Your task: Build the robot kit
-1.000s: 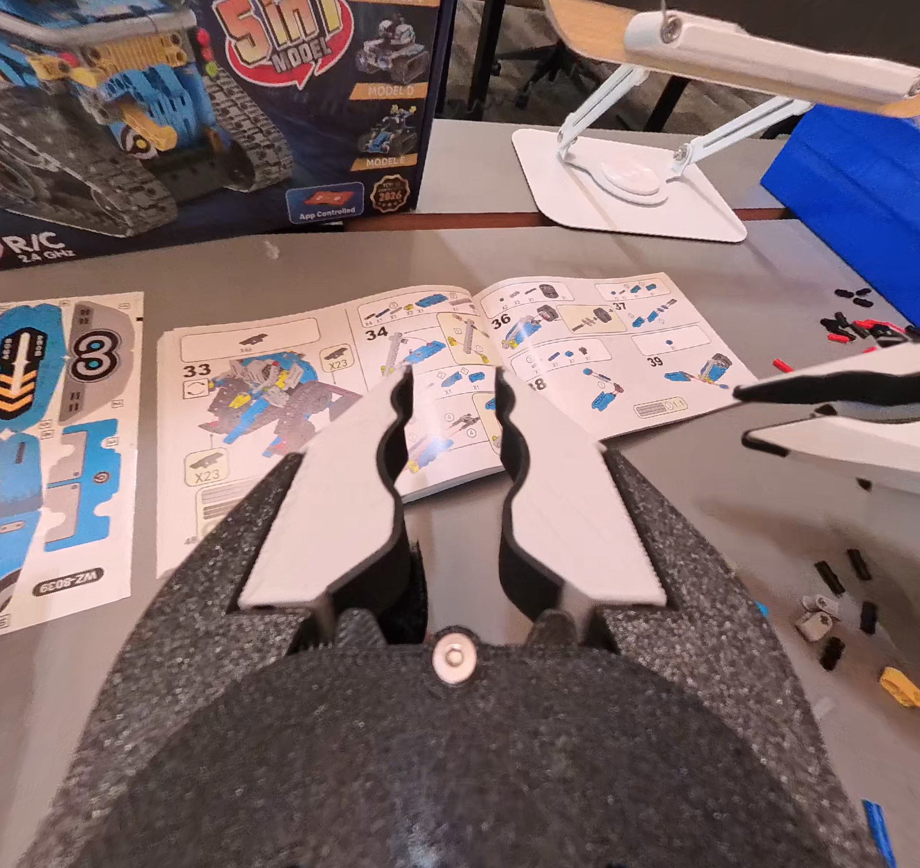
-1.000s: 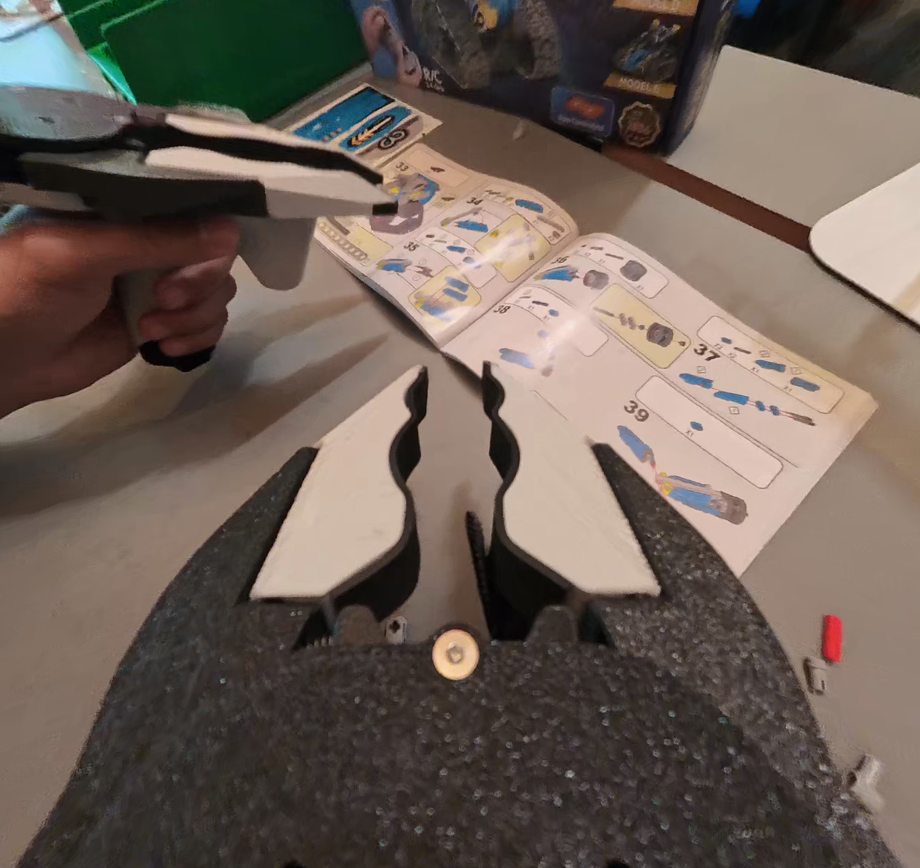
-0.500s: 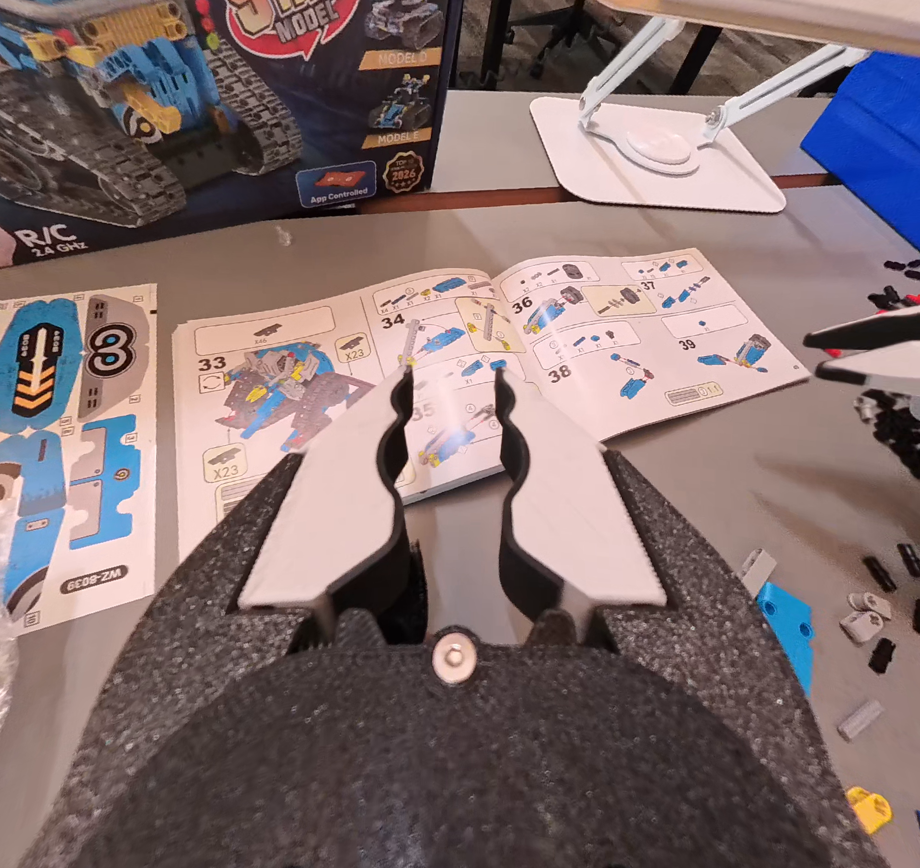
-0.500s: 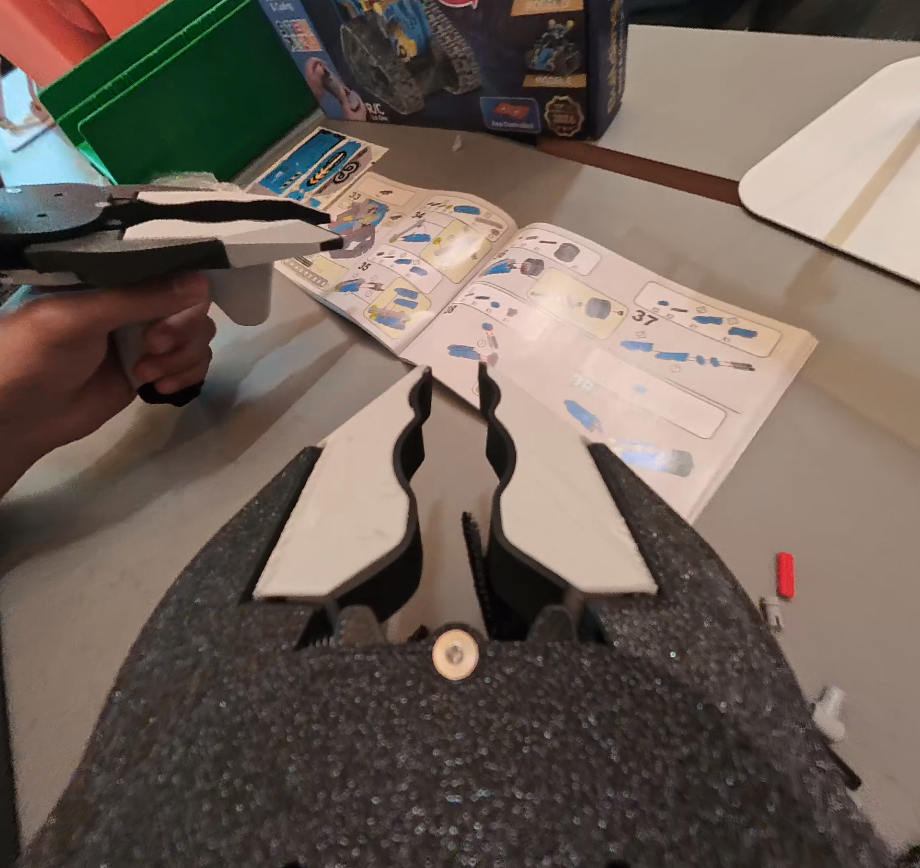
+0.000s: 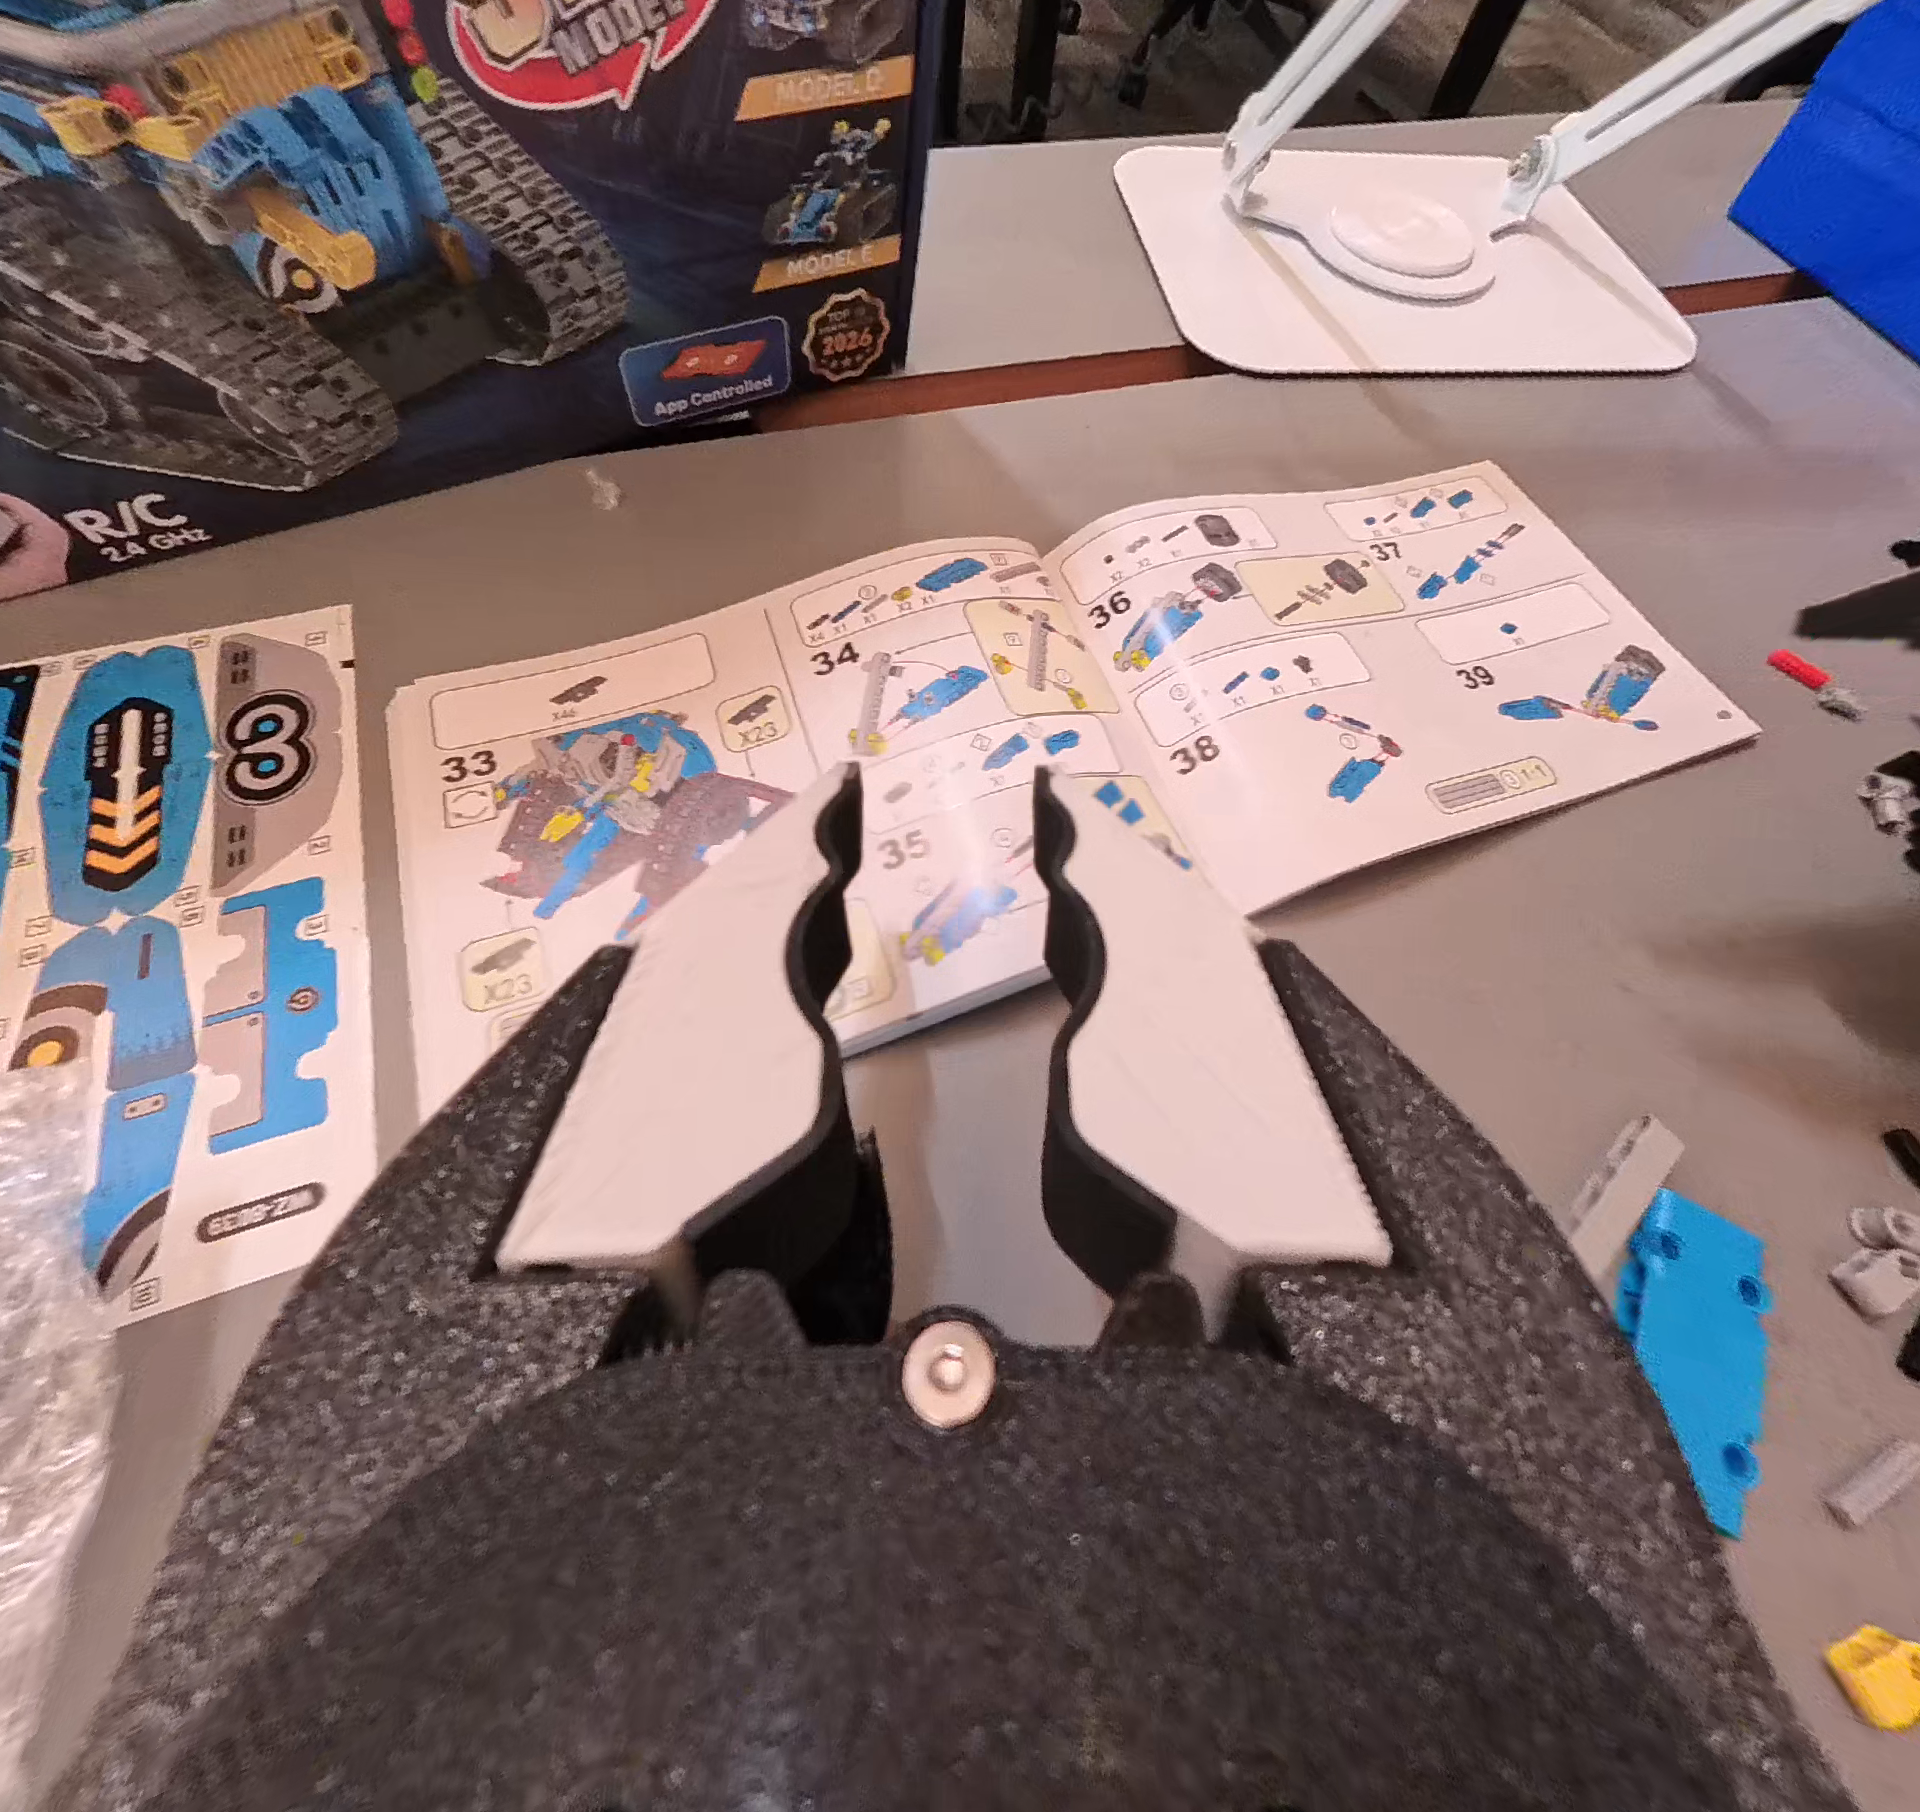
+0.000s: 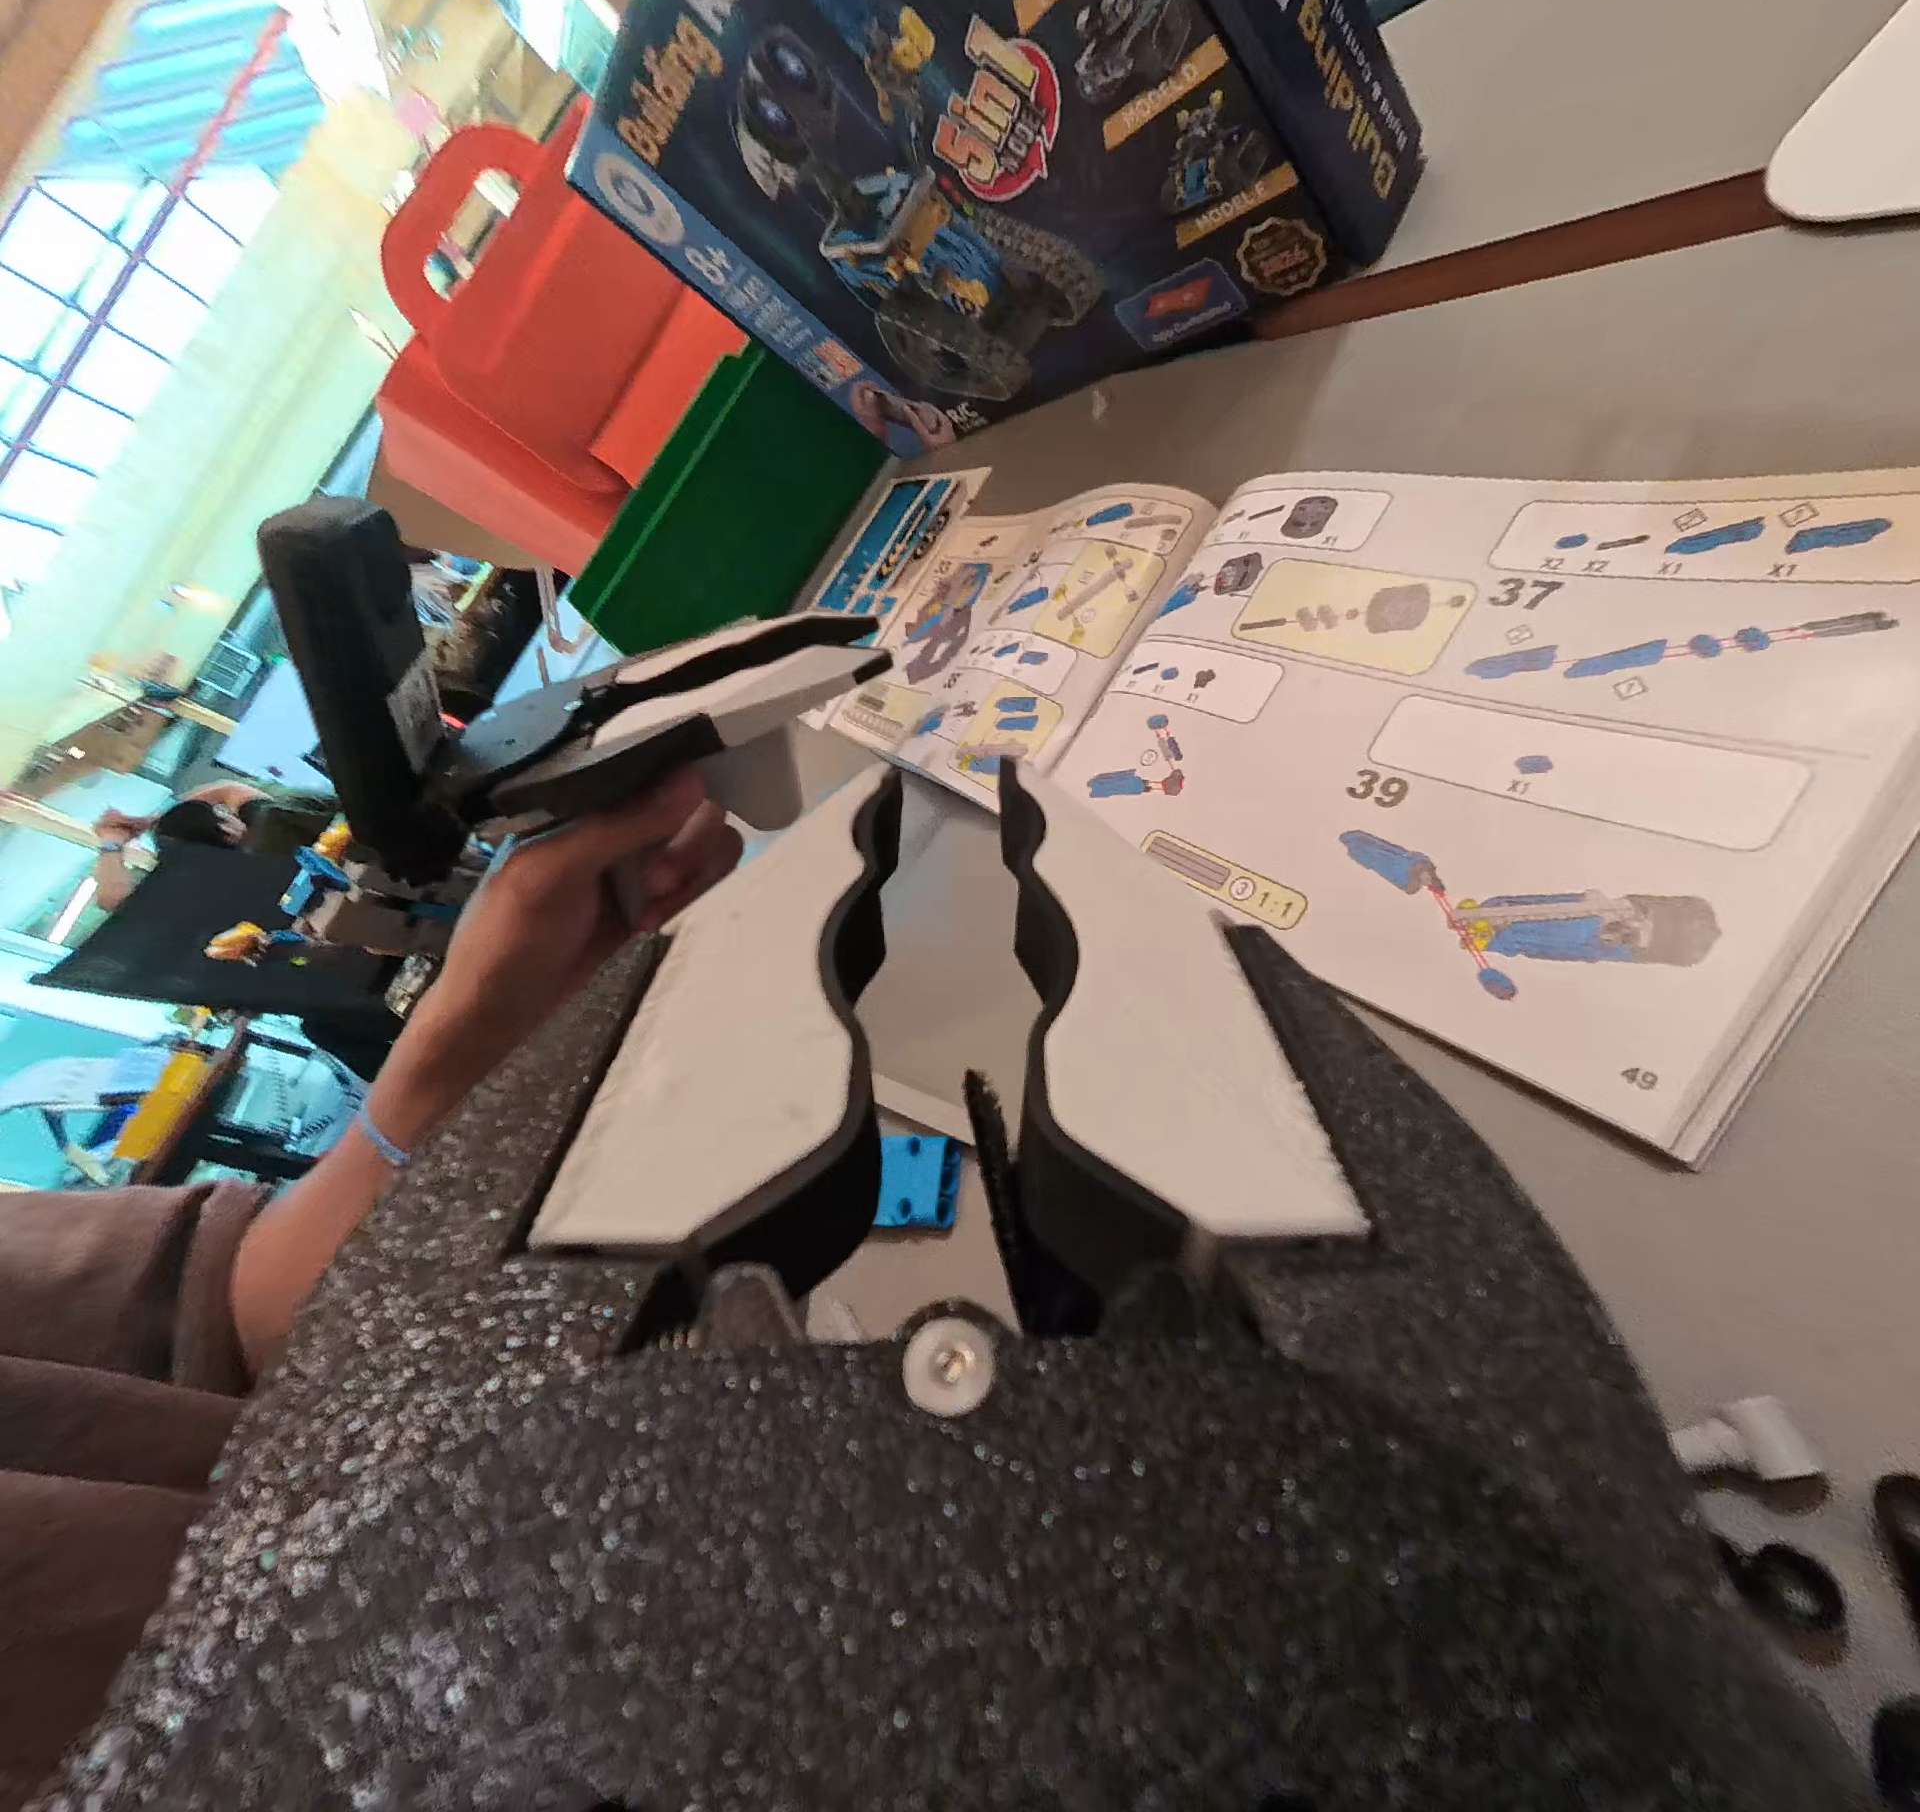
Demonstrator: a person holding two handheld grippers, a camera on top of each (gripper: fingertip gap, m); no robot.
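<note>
Booklet: open, flat, white pages | left gripper parted above it

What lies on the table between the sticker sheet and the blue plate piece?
In the left wrist view, the open instruction booklet lies between the sticker sheet and the blue plate piece; the left tool, open, hovers over it.

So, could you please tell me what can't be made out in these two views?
- Booklet: near edge hidden by the left gripper, left wrist view.
- Blue part: mostly behind the right gripper, right wrist view.
- Black parts: cut by the right edge, left wrist view.
</note>
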